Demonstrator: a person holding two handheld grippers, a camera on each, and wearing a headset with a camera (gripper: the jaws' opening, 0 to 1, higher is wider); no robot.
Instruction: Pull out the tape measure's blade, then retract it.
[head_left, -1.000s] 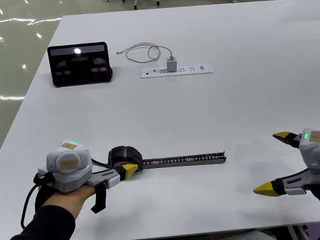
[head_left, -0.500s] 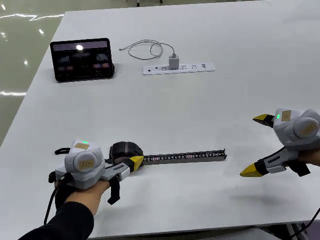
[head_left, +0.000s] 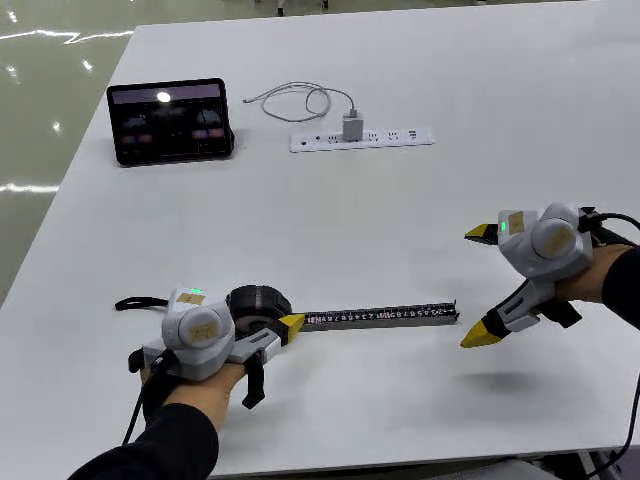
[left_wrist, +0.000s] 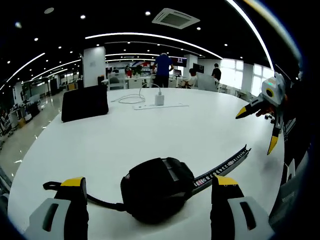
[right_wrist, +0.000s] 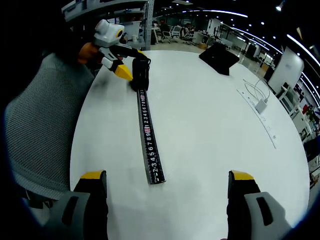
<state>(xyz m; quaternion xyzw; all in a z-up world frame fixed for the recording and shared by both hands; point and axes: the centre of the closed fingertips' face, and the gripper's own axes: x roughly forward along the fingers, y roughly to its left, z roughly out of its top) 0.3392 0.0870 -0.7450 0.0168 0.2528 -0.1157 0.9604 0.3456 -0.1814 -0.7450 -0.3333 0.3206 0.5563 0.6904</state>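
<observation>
White table (head_left: 420, 200), tape measure (head_left: 256, 303), tablet (head_left: 170, 120), power strip (head_left: 362, 139), glossy floor (head_left: 45, 90)

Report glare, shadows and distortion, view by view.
Head view: sharp, with glare streaks on the floor and a soft shadow on the table under the right gripper. Left gripper view: fisheye bends the ceiling lights into arcs. Right gripper view: table edge bows, yet the blade numerals read clearly.
</observation>
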